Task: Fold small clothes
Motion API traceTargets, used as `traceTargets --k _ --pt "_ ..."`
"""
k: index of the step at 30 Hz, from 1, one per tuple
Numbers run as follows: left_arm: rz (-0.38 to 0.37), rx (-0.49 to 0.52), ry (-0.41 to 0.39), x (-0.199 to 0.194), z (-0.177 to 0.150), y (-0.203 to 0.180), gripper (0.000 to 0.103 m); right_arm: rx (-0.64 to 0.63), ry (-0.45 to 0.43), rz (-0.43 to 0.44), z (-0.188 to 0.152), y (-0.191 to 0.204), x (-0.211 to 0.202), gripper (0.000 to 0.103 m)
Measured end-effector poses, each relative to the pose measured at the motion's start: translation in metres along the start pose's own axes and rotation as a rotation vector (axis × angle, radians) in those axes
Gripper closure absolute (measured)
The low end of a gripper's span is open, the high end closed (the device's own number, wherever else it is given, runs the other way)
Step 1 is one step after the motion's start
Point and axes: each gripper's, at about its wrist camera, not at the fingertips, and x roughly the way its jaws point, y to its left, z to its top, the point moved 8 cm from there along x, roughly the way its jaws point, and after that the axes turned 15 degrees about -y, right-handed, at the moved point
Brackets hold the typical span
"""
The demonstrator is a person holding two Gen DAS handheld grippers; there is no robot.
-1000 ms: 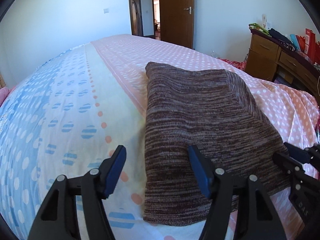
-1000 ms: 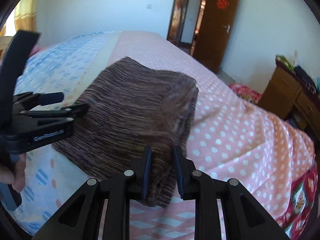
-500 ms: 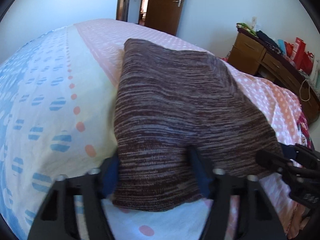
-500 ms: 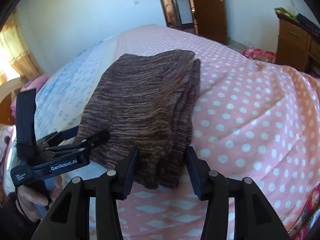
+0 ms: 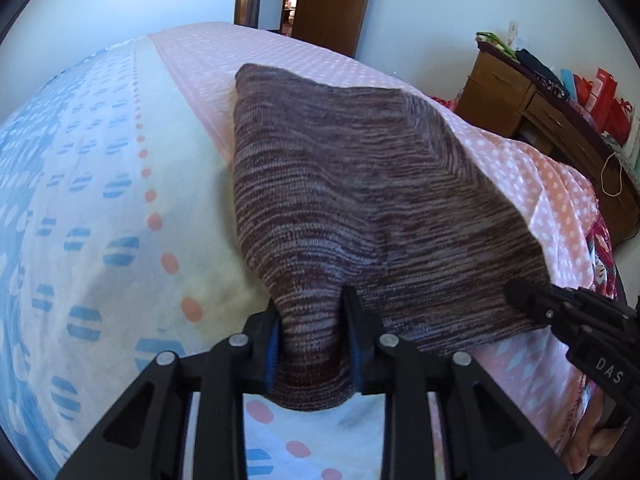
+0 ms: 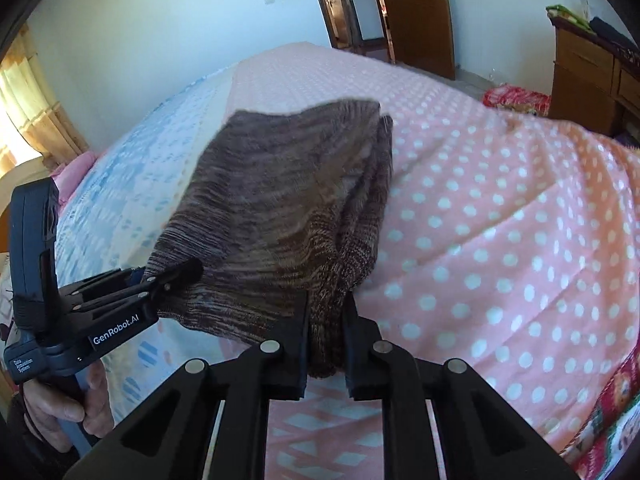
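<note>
1. The brown knit garment [image 5: 360, 200] lies mid-frame on the bed [image 5: 100, 200], its near edge now bunched and lifting.
2. Left claw [image 5: 314, 344], open a second ago, is closing on the lower-left corner.
3. Right claw [image 6: 326, 332] is closing on the folded right edge.
4. Both corners pinched: likely the next fold starts here.

**Black tongs with blue pads and printed labels**

The left tongs [image 5: 312, 344] have black angular fingers with triangular cut-outs, round silver screw heads and blue pads (ribbed along the edge). The right tongs [image 6: 326, 332] share the black frame and silver screws. From the right, the left unit's body reads "GenRobot.AI" in white, with a dark strap at its far end.
</note>
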Motion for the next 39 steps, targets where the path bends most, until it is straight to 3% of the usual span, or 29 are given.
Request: traceTargets --k 8,19,22,24,28,31,33,39 --pt "0.075 0.033 -0.005 -0.013 -0.011 0.006 0.047 -0.055 0.006 -0.057 -0.006 0.002 -0.017 0.086" --pt "0.121 0.050 -0.024 -0.043 -0.013 0.010 0.040 -0.179 -0.059 -0.144 -0.007 0.007 -0.063 0.085" --pt "0.139 0.067 -0.057 -0.055 -0.009 0.010 0.035 -0.199 -0.073 -0.143 -0.007 0.012 -0.072 0.076" --pt "0.157 0.088 -0.091 -0.065 -0.005 0.010 0.022 -0.213 -0.092 -0.143 -0.004 0.015 -0.081 0.061" --pt "0.175 0.130 -0.167 -0.087 0.007 0.003 0.019 -0.243 -0.149 -0.150 0.006 0.022 -0.104 0.058" --pt "0.189 0.163 -0.229 -0.104 0.017 -0.005 0.006 -0.243 -0.191 -0.142 0.016 0.025 -0.122 0.054" --pt "0.191 0.183 -0.256 -0.111 0.023 -0.012 0.005 -0.249 -0.231 -0.151 0.023 0.028 -0.133 0.040" --pt "0.167 0.188 -0.292 -0.133 0.033 -0.028 0.000 -0.275 -0.329 -0.168 0.042 0.041 -0.155 0.039"
